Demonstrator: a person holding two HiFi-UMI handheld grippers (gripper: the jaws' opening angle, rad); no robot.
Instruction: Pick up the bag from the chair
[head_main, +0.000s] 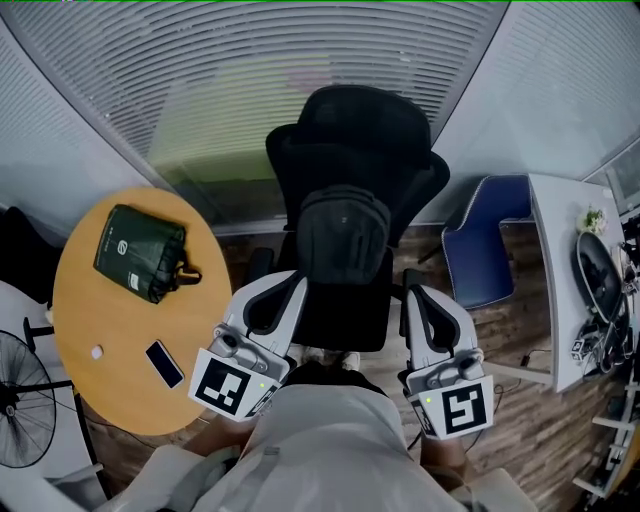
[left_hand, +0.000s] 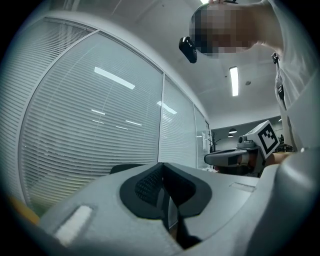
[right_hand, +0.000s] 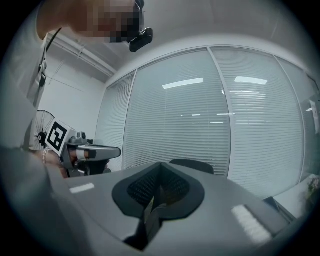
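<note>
A black backpack (head_main: 345, 235) stands upright on the seat of a black office chair (head_main: 350, 130), leaning on its backrest. My left gripper (head_main: 288, 282) hovers at the seat's front left corner, jaws shut, nothing held. My right gripper (head_main: 413, 292) is at the seat's front right corner, likewise shut and empty. Both point level toward the chair and touch nothing. In the left gripper view the pads (left_hand: 150, 187) meet, and only the chair's top (left_hand: 125, 169) shows beyond. The right gripper view shows its pads (right_hand: 145, 187) closed together below the chair's top (right_hand: 192, 165).
A round wooden table (head_main: 90, 300) at the left carries a dark green bag (head_main: 140, 252) and a phone (head_main: 164, 363). A blue chair (head_main: 490, 240) and a white desk (head_main: 560, 280) stand to the right. A fan (head_main: 20, 415) is at lower left. Blinds cover the windows behind.
</note>
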